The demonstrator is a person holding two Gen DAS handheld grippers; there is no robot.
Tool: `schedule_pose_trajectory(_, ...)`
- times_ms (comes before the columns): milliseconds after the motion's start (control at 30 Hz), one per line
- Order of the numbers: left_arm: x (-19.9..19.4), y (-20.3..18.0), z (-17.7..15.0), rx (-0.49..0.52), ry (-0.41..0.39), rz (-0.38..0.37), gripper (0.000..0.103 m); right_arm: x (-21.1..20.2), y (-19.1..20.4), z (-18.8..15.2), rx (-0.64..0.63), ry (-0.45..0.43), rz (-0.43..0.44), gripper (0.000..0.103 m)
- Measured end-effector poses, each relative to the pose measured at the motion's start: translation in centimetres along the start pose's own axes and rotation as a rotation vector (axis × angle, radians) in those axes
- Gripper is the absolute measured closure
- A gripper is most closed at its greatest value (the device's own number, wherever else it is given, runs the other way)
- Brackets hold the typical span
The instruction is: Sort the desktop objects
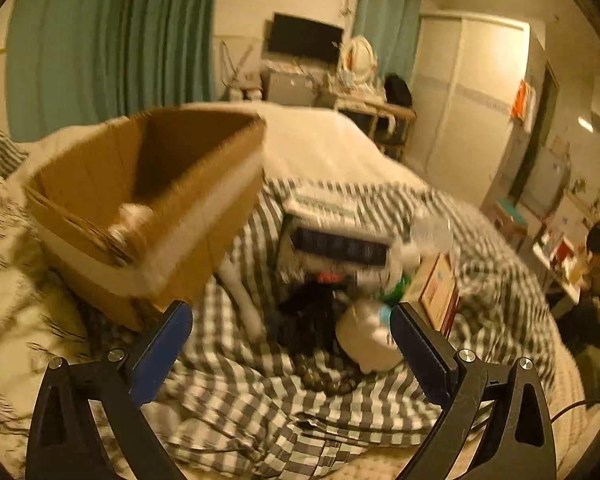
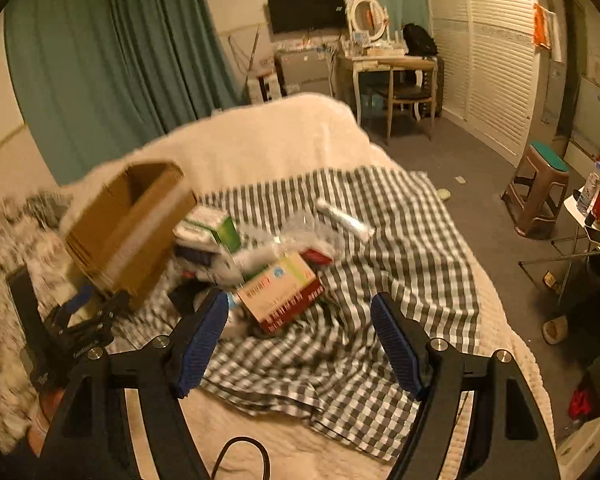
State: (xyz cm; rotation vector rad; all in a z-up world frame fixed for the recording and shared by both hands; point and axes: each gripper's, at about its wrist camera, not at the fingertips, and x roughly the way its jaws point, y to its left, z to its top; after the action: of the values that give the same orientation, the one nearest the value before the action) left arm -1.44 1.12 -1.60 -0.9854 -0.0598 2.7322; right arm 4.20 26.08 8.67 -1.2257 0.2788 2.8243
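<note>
At ten o'clock in our left wrist view stands the cardboard box (image 1: 148,204), open side up and tilted on the bedding, which we take as the bin for sorting; something small and pale lies inside, too blurred to name. Our left gripper (image 1: 290,320) hangs low over the checked cloth (image 1: 260,400), fingers spread wide and holding nothing, aimed at the heap of objects (image 1: 340,264) at twelve to one o'clock, likely dumped together for picking. In the right wrist view the heap sits at eleven o'clock beside the box, a red and white carton (image 2: 280,292) nearest. Our right gripper (image 2: 298,320) hovers further back, fingers also wide and empty.
</note>
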Motion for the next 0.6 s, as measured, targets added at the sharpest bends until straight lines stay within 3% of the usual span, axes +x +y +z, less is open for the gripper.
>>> schedule_pose_trajectory(133, 3.5, -0.6, -1.2, 0.071, 0.037, 0.052, 0.001, 4.3, 0.5, -0.9, -0.025, 0.072, 0.04, 0.029)
schedule_pose_trajectory(300, 6.9, -0.3, -1.4, 0.105, 0.016, 0.017, 0.001, 10.1, 1.0, -1.5, 0.015, 0.148, 0.105, 0.029)
schedule_pose_trajectory(433, 10.1, -0.2, -1.3, 0.108, 0.063, 0.065, 0.001, 15.7, 0.5, -1.0, 0.201, 0.205, 0.106, 0.029)
schedule_pose_trajectory(533, 11.3, 0.0, -1.3, 0.091, 0.064, 0.017, 0.003, 19.2, 0.0, -1.0, 0.348, 0.238, 0.129, 0.029)
schedule_pose_trajectory(600, 11.7, -0.1, -1.2, 0.101, 0.071, -0.011, 0.012, 21.5, -0.5, -1.2, 0.448, 0.271, 0.129, 0.028)
